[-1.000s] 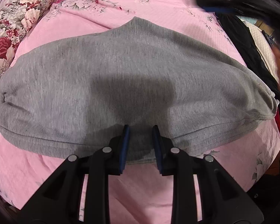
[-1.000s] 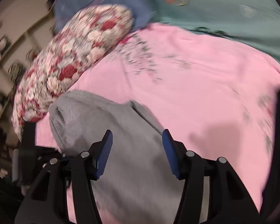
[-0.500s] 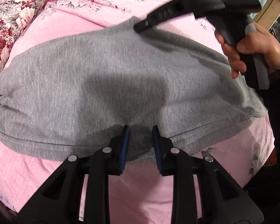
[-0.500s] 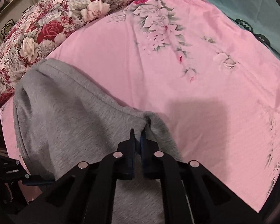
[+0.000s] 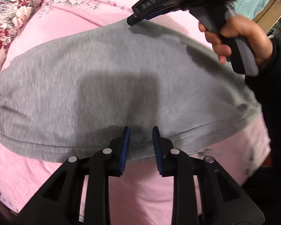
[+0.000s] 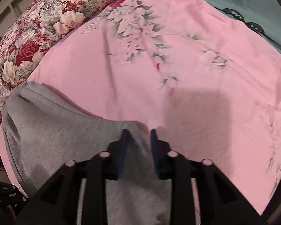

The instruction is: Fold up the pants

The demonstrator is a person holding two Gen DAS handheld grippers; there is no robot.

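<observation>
Left gripper [image 5: 141, 142]: jaws narrowly parted, straddling the near hem of the grey pants [image 5: 106, 86] at lower centre of the left wrist view; cloth lies between the blue pads [image 5: 125, 146], not pinched.

Right gripper [image 6: 137, 140]: jaws narrowly parted over the far corner of the pants [image 6: 52, 131], a fold of cloth between them, no firm clamp visible. In the left wrist view the same gripper [image 5: 133, 21] sits at upper right, tips touching the pants' far edge, held by the person's right hand [image 5: 239, 35].

Pants lie flat across the pink bedsheet [image 6: 178, 71], spanning the frame's middle. Floral quilt [image 6: 33, 30] at upper left.
</observation>
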